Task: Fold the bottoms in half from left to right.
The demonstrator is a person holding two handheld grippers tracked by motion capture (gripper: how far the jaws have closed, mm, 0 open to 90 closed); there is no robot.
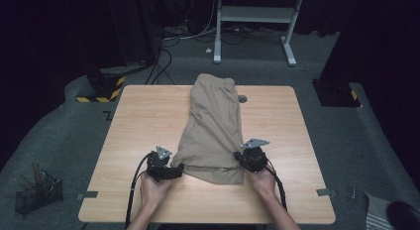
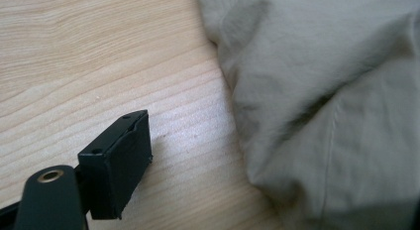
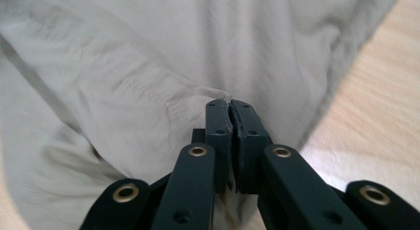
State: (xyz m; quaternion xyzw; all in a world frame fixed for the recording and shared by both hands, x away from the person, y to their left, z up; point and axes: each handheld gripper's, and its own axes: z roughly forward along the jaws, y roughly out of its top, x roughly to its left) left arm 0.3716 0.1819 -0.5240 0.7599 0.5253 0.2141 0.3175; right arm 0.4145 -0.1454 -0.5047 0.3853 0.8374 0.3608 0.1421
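Observation:
A folded khaki garment (image 1: 215,126) lies lengthwise down the middle of the wooden table (image 1: 143,121). My left gripper (image 1: 178,169) rests at the garment's near left corner, jaws open; its left finger (image 2: 116,163) lies on bare wood beside the cloth edge (image 2: 237,116). At the near right corner is my right gripper (image 1: 241,158). In the right gripper view the right gripper (image 3: 231,108) is shut, its pads pressed together on a small pinch of the khaki garment (image 3: 148,56) at a seam fold.
A small grey disc (image 1: 242,98) sits on the table by the garment's far right. On the floor stand a black wire basket (image 1: 37,193) at the left, a yellow-and-black striped base (image 1: 101,88) and a white desk frame (image 1: 257,14) behind.

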